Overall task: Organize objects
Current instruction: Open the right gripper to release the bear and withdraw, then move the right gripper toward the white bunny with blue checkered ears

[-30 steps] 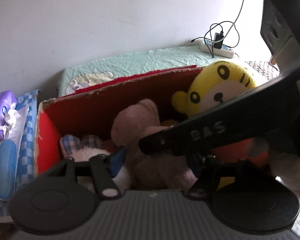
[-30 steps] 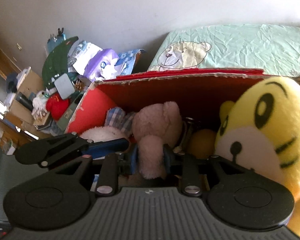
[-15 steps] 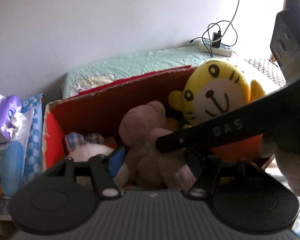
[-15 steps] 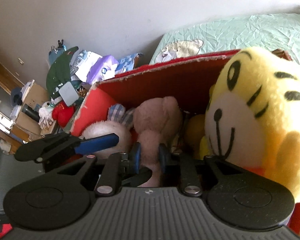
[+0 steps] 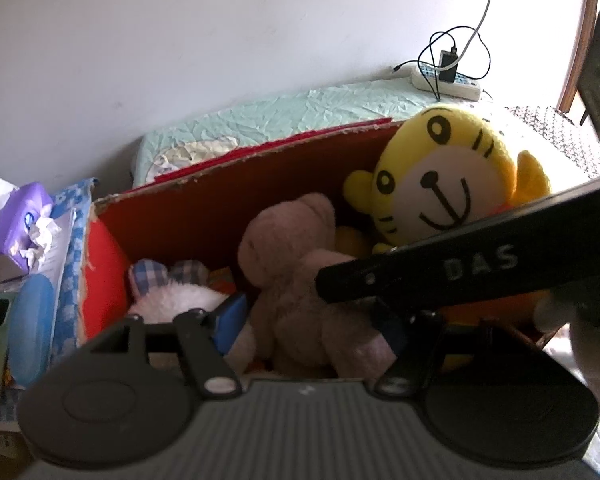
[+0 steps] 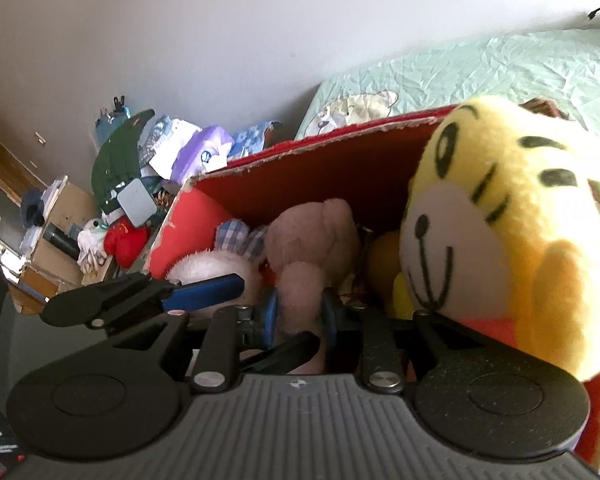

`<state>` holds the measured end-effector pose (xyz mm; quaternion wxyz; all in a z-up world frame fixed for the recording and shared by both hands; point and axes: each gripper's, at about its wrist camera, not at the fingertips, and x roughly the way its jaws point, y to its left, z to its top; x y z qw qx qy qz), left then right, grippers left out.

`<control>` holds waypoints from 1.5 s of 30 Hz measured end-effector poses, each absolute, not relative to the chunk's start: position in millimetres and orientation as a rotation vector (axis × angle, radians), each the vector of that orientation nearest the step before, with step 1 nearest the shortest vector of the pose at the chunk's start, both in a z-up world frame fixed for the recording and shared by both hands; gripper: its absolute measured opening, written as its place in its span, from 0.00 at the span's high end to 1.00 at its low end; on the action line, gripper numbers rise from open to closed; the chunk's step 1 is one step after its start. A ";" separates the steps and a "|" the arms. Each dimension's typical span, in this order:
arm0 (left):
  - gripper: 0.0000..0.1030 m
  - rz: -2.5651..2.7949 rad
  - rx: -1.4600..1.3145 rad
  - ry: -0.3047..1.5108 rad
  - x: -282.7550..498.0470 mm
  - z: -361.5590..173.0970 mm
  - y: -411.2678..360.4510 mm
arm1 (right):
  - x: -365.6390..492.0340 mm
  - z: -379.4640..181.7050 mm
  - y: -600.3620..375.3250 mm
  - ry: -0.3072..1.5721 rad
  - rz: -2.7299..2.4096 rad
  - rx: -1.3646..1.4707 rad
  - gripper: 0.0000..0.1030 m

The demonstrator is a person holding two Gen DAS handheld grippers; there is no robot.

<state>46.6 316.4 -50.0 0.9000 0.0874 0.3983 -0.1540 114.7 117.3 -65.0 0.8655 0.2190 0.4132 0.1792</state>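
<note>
Inside red box [image 5: 188,216]: pink bear [image 5: 296,272] at 6 o'clock, limb pinched by right gripper [image 6: 298,314], jaws opening; left gripper [image 5: 312,320] opening around bear, grip not discernible; tiger [image 5: 444,184] at 3; green sheet [image 5: 300,116] behind.

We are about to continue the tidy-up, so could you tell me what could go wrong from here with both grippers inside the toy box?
1. The right gripper has the pink bear's limb between its opening jaws; the bear may slump back into the red box.
2. Both grippers crowd the bear; the left gripper could bump the right.
3. The yellow tiger leans above the rim and might tip out.
</note>
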 end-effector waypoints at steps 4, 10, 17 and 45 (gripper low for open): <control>0.24 -0.304 0.188 0.834 47.9 -50.5 312.9 | 108.4 -62.3 111.3 0.841 0.361 0.484 0.74; 0.22 -0.282 0.209 0.841 47.9 -51.6 307.3 | 98.4 -62.2 109.7 0.804 0.338 0.477 0.74; 0.19 -0.257 0.233 0.859 47.5 -51.6 299.8 | 90.3 -65.1 108.1 0.777 0.320 0.487 0.76; 0.15 -0.211 0.249 0.879 47.1 -52.1 291.0 | 83.5 -76.9 99.3 0.802 0.298 0.510 0.84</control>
